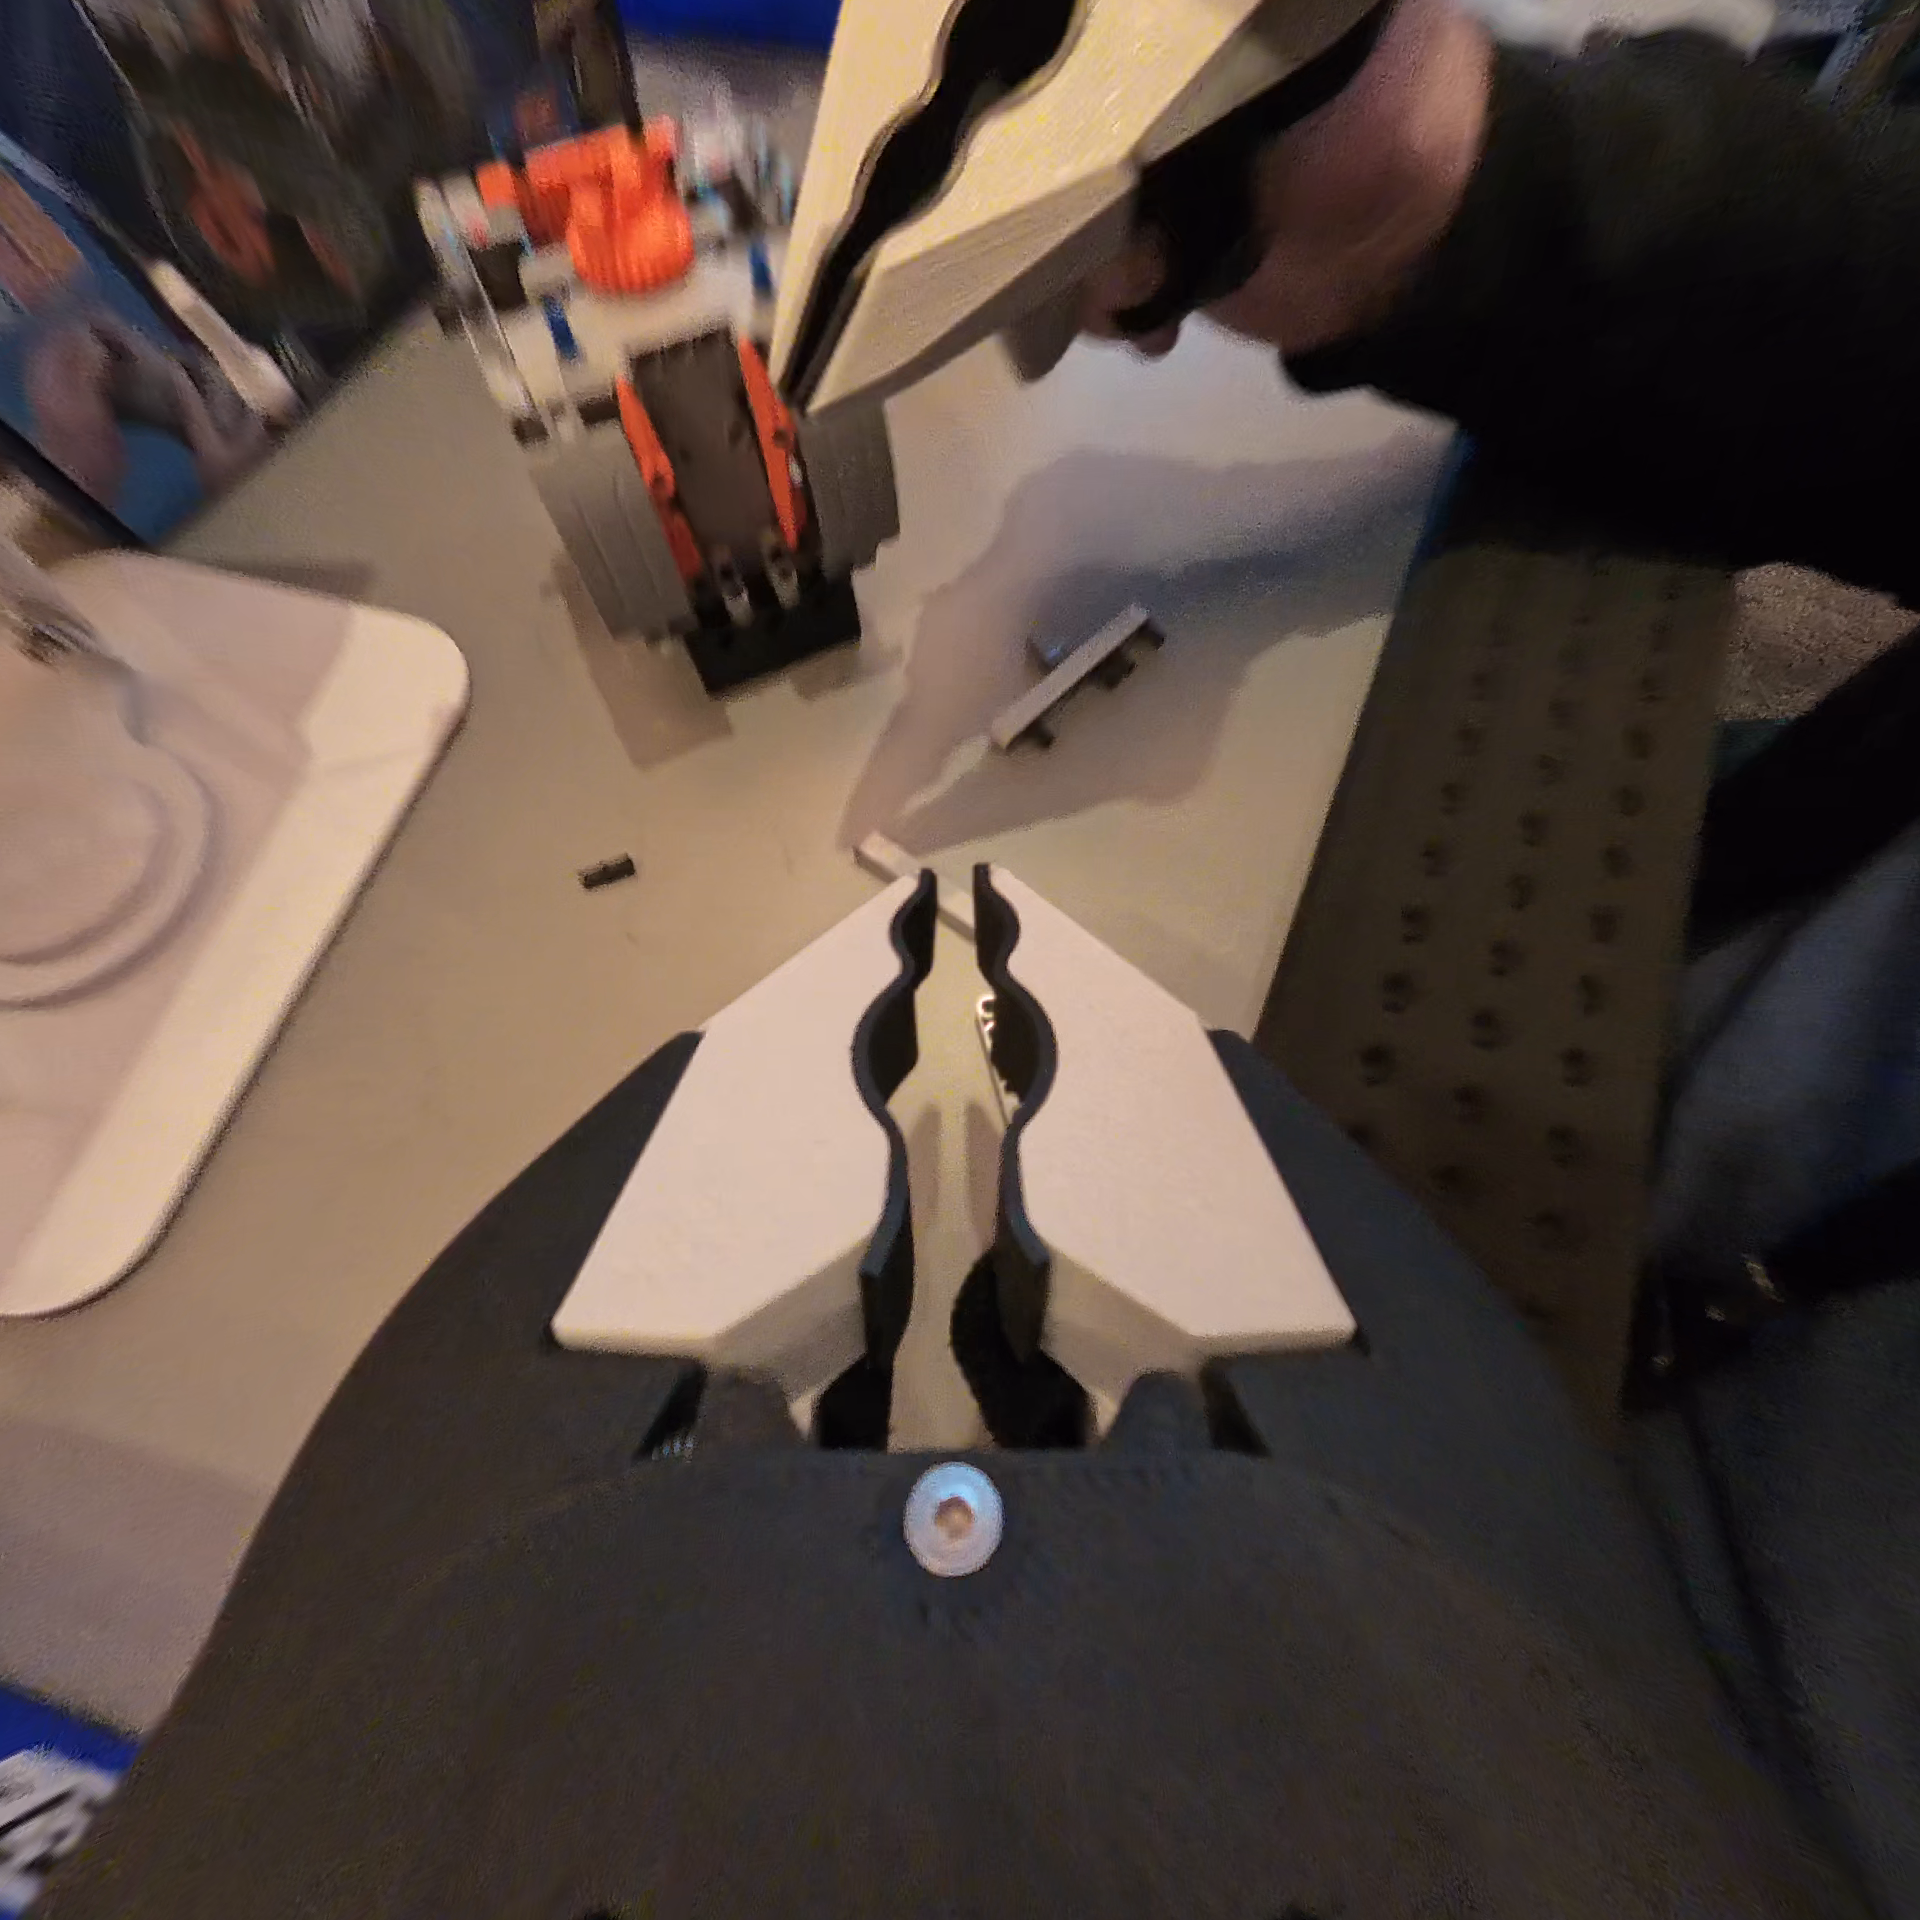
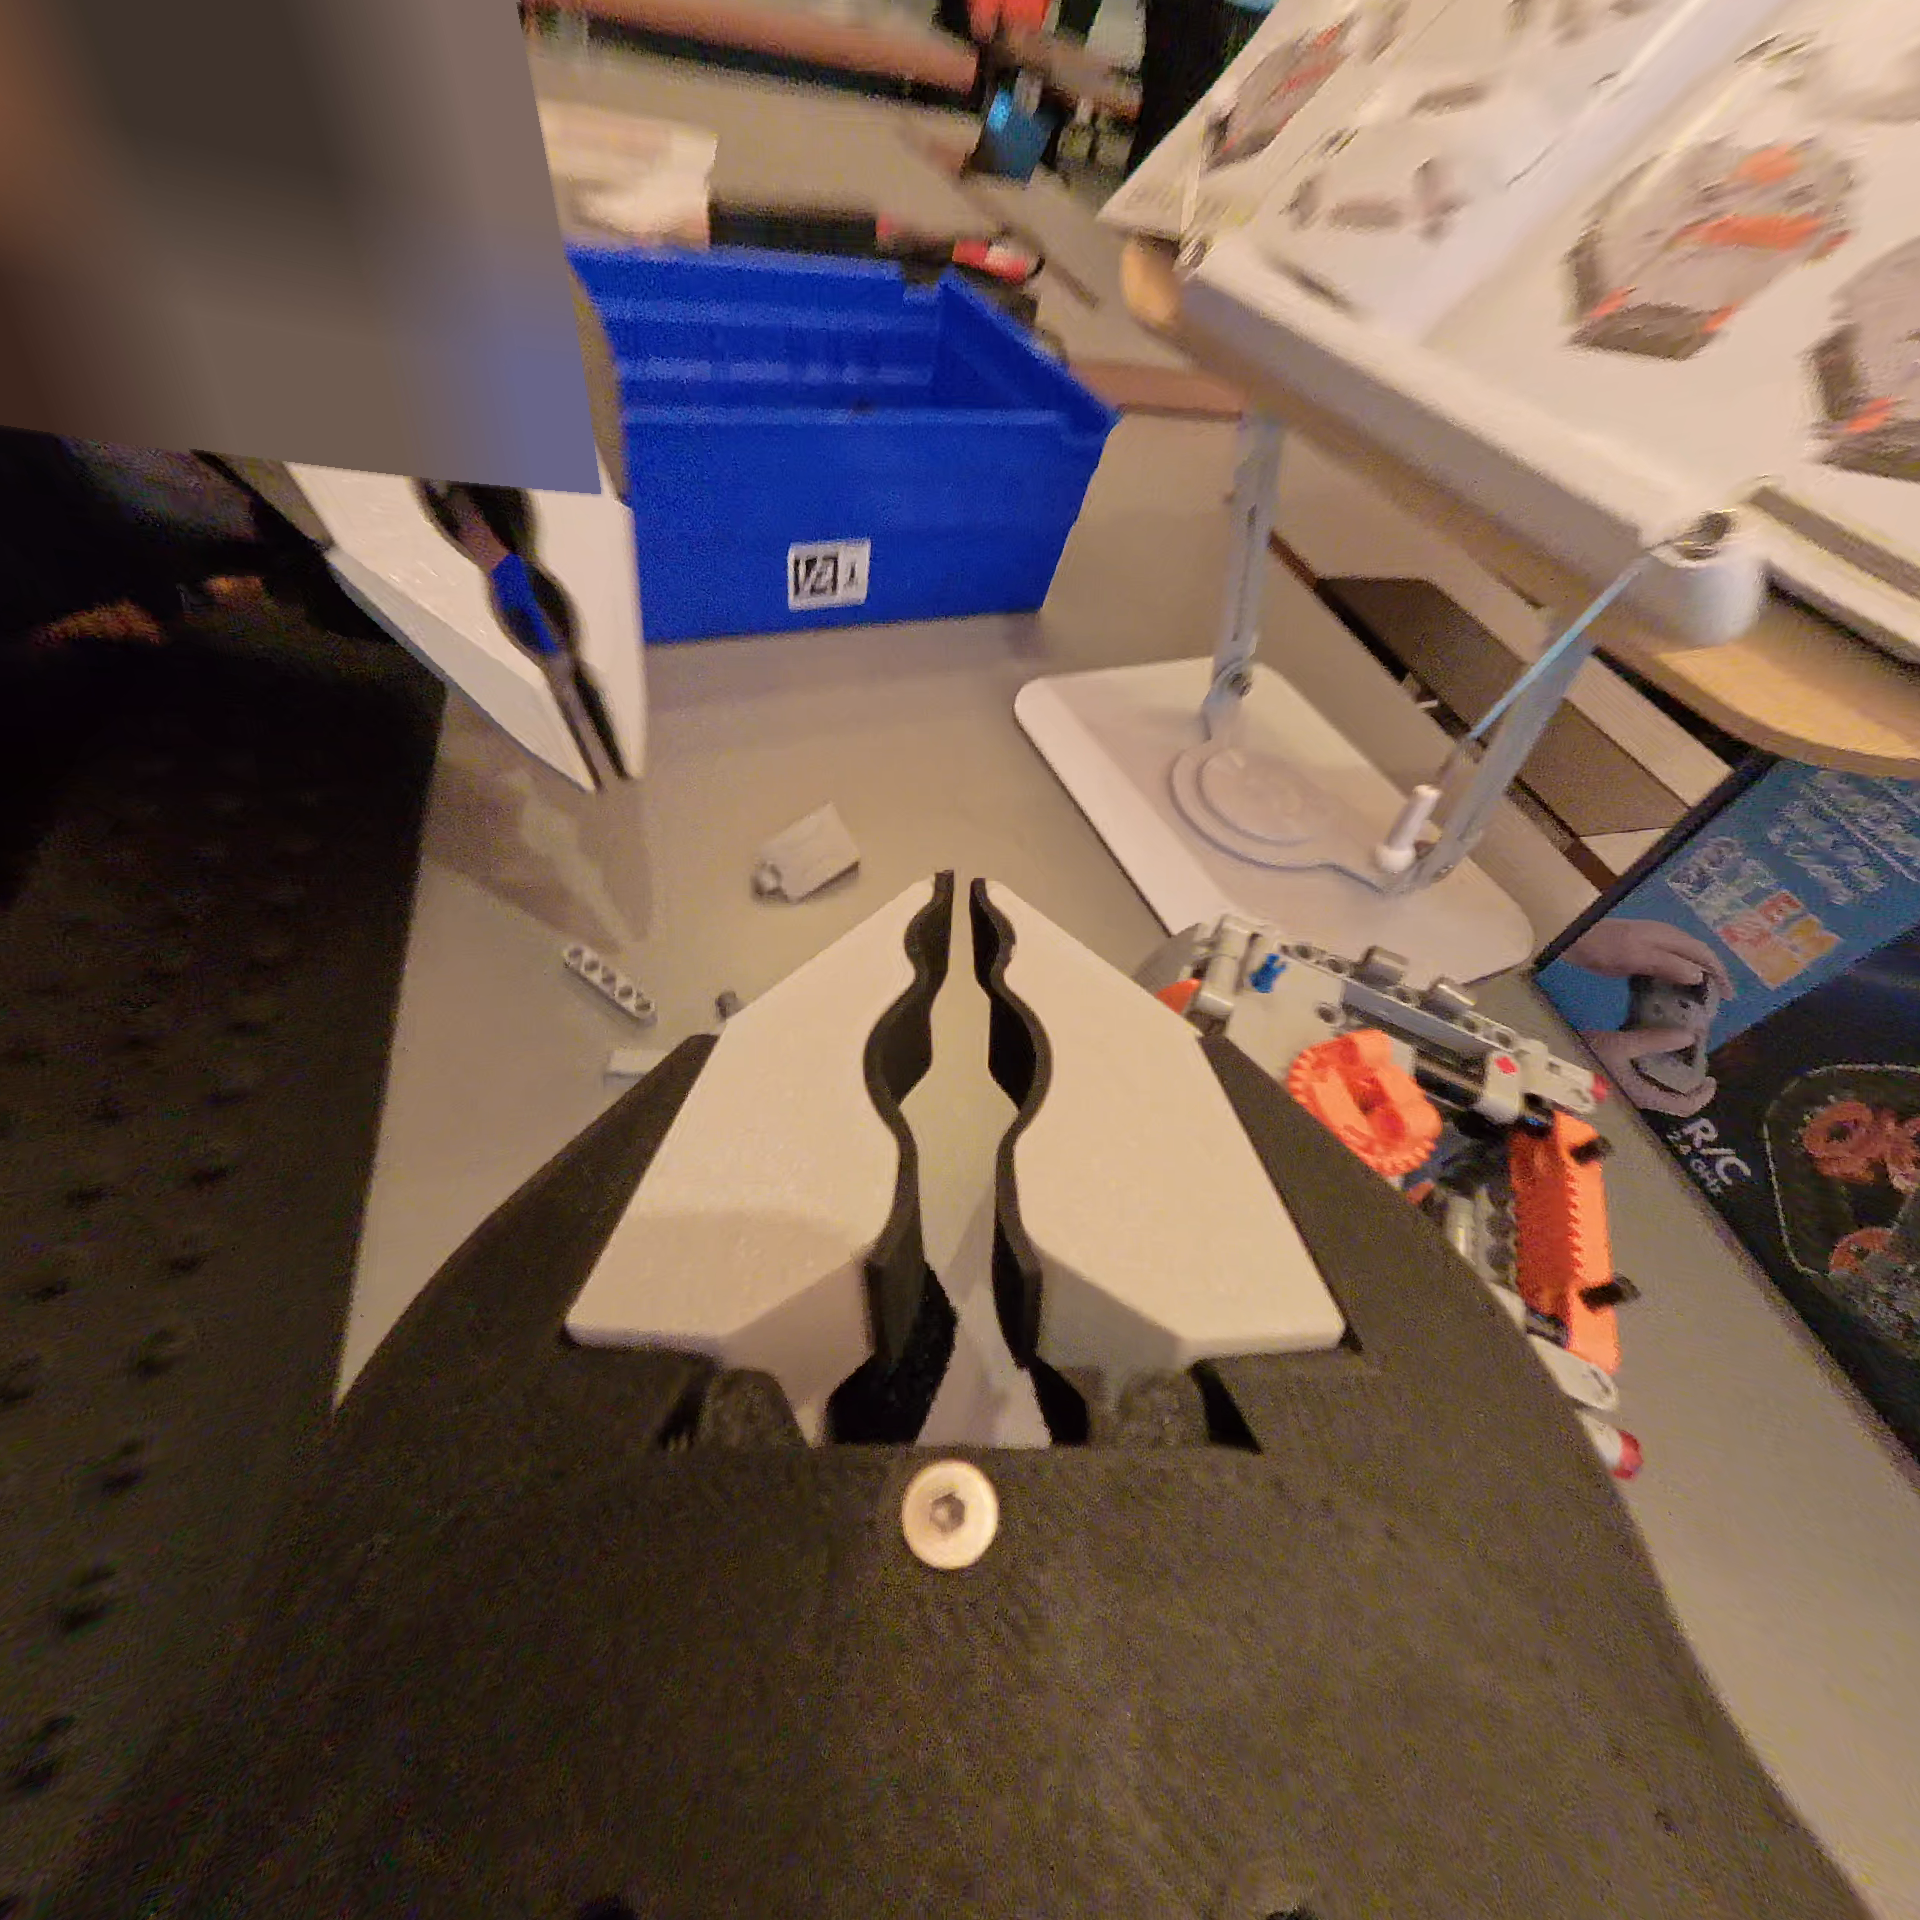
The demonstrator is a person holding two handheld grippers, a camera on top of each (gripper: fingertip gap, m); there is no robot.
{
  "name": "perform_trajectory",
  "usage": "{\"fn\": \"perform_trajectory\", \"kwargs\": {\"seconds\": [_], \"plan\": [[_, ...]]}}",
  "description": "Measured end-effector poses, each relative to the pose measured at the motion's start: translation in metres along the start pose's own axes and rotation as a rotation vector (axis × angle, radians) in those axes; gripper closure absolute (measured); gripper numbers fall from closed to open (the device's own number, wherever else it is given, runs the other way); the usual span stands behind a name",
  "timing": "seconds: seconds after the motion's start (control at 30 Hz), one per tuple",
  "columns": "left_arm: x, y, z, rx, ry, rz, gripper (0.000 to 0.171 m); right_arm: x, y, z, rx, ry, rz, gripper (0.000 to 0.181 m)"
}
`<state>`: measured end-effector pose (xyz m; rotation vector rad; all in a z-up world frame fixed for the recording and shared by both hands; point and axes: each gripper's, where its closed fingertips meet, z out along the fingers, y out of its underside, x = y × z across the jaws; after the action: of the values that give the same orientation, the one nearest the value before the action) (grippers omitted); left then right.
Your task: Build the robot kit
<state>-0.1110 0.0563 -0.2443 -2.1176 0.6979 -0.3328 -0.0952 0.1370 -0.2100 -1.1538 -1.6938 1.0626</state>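
Brick model (image 2: 1455, 1132), orange/grey, lies on table (image 2: 883, 748) just right of R gripper (image 2: 961, 883) fingertips, not touching. Prob. light, rigid plastic; snap-fit bits likely to pop off. Best grip across grey frame, not orange parts. R fingers nearly together, slim gap, nothing btwn. L gripper (image 1: 954, 878) same: narrow gap, empty, tips just behind thin grey strip (image 1: 883, 854); contact unclear.

Motion blur is smearing the orange-and-grey brick model (image 1: 717, 488), the right gripper (image 1: 795, 390) is covering its far corner, and the frame edge is cropping the white stand base (image 1: 208, 935).
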Motion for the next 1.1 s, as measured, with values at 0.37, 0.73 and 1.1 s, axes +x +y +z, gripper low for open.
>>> {"fn": "perform_trajectory", "kwargs": {"seconds": [0.37,0.73,1.1], "plan": [[-0.061,0.007,-0.155,-0.075,-0.394,0.010,0.167,0.005,-0.004,-0.005,0.052,0.006,0.044,0.181],[-0.090,0.081,-0.208,-0.233,-0.526,-0.141,0.162,0.010,0.006,-0.001,0.039,-0.007,0.111,0.181],[-0.107,0.140,-0.248,-0.448,-0.590,-0.263,0.163,0.000,0.017,0.007,0.006,-0.060,0.112,0.181]]}}
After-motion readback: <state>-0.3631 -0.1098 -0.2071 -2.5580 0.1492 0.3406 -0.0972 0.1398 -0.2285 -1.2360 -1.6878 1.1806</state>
